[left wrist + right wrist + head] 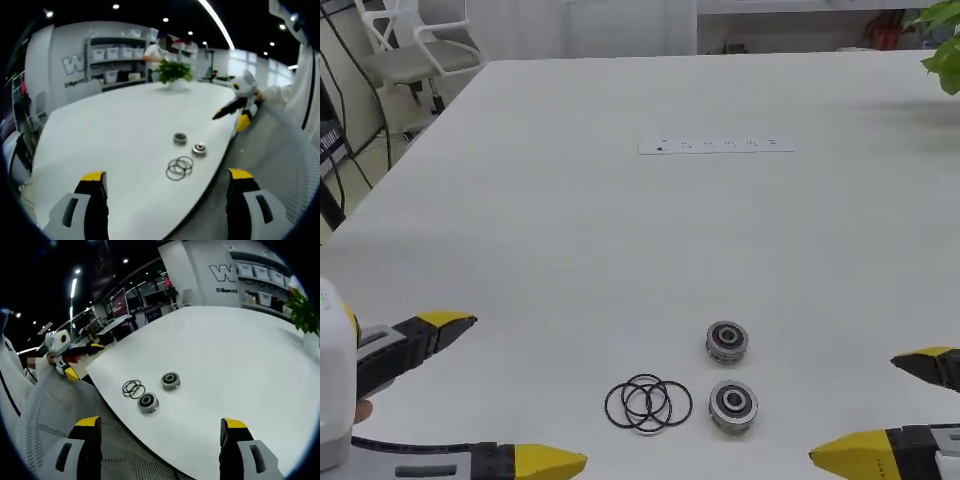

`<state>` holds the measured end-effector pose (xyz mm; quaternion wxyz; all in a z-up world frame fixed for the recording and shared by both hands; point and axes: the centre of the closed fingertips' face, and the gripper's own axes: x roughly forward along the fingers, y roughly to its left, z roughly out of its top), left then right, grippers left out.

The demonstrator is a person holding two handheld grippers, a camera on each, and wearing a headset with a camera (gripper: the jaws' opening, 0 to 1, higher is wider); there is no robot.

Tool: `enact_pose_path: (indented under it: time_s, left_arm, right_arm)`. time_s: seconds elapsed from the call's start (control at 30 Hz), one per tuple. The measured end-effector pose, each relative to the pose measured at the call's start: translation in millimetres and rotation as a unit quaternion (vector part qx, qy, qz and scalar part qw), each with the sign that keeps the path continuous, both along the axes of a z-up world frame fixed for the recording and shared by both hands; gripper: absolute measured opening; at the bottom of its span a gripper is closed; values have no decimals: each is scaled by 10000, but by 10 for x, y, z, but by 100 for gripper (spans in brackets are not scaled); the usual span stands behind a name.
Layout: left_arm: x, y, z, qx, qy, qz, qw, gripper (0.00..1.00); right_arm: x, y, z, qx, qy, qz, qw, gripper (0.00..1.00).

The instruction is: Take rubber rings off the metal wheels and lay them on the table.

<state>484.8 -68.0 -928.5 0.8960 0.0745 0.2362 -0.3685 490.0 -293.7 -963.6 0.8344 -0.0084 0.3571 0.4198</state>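
Two metal wheels (727, 340) (733, 405) lie near the white table's front edge, one behind the other. Just left of them several thin black rubber rings (648, 403) lie loose and overlapping on the table. My left gripper (515, 392) stands open at the lower left, apart from the rings. My right gripper (860, 408) is open at the lower right, off to the side of the wheels. In the left gripper view the rings (179, 168) and the wheels (199, 149) lie ahead of the open jaws. In the right gripper view the wheels (148, 402) and the rings (133, 388) sit ahead of the open jaws.
A flush white socket strip (715, 146) lies in the middle of the table (620, 230). A green plant (945, 50) stands at the far right corner. An office chair (420, 50) is beyond the table's far left. Shelves (115, 55) with bins line the back wall.
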Motion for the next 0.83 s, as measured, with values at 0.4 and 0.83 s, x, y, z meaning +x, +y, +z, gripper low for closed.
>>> enact_pose_path:
  time_s: [0.4, 0.83]
  left_arm:
    - [73, 54, 88, -3, -271, 252, 9993, 100]
    - [46, -2, 86, -26, -243, 118, 9996, 99]
  right_arm:
    - [8, 48, 81, 386, 15, -48, 9992, 85]
    - [19, 10, 40, 218, -13, -125, 9997, 83]
